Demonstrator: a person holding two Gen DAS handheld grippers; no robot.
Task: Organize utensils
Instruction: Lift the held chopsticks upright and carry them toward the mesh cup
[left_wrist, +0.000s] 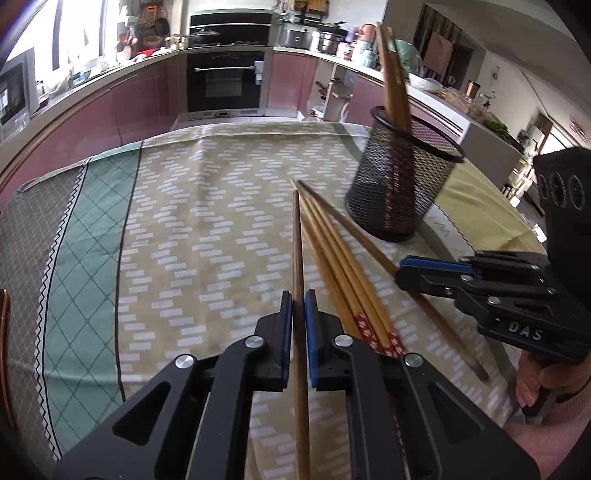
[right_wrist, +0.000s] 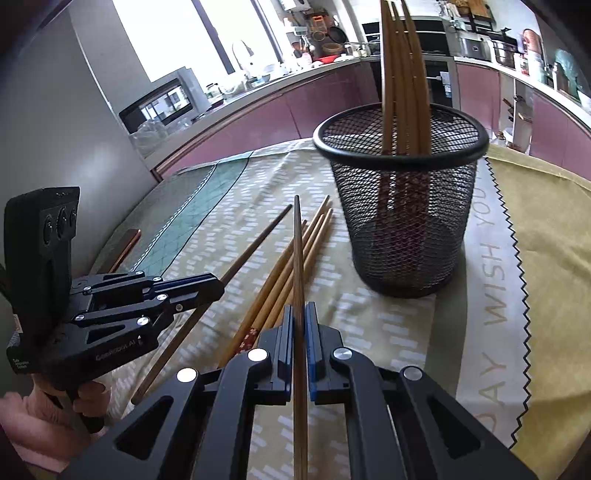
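My left gripper is shut on a wooden chopstick that points forward over the table; it also shows in the right wrist view. My right gripper is shut on another wooden chopstick; it also shows in the left wrist view. Several loose chopsticks with red patterned ends lie on the cloth between the grippers; they also show in the right wrist view. A black mesh holder stands upright with several chopsticks in it, and it shows in the right wrist view ahead and to the right.
A patterned tablecloth covers the table, with a yellow cloth under the holder's right side. A kitchen counter with an oven runs behind the table. A wooden chair back stands at the table's left edge.
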